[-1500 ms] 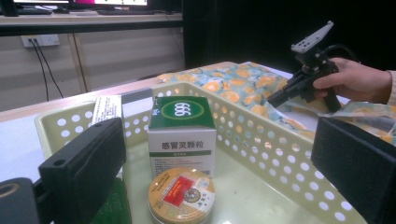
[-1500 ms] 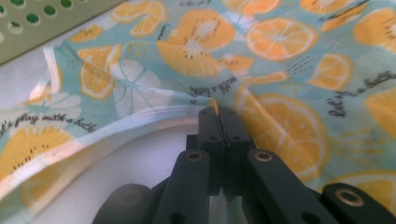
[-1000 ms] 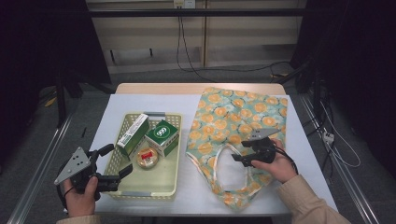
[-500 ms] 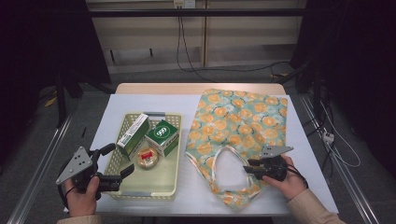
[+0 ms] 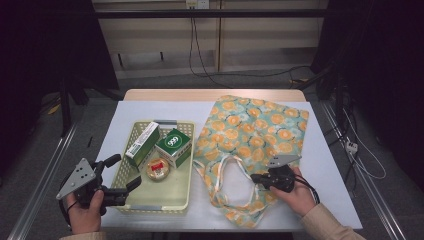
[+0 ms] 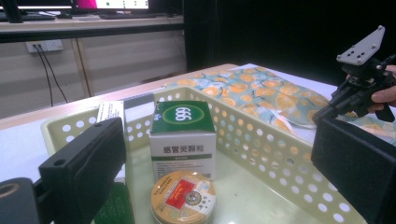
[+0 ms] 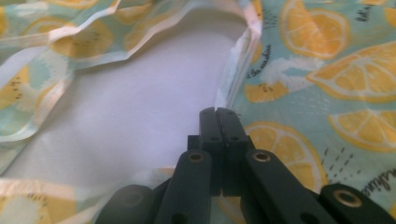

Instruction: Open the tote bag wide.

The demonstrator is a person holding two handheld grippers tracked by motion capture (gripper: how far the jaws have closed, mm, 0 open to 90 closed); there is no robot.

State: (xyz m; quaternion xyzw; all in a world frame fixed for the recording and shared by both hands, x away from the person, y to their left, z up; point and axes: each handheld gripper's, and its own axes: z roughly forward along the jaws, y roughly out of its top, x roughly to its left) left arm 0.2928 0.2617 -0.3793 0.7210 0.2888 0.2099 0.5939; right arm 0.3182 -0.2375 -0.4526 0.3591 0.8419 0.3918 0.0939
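Orange-patterned fabric of the tote bag [image 5: 252,131] is spread flat on the white tabletop [image 5: 325,170], just right of the yellow basket [image 5: 176,192]. The right tongs [image 5: 256,178] have just been closing and are seen pressed together at the bag's handle [image 7: 236,60]; whether fabric is pinched cannot be told. The left tongs [image 5: 126,172] are held spread at the basket's near left corner.

We take the basket [image 5: 186,200] as our landmark: inside it two boxes [image 5: 141,145] [image 5: 174,146] stand side by side at the far end, with a round tin [image 5: 157,169] in front of them. We see the bag [image 5: 252,135] lying flat just right of the basket, both on the table [image 5: 320,170].
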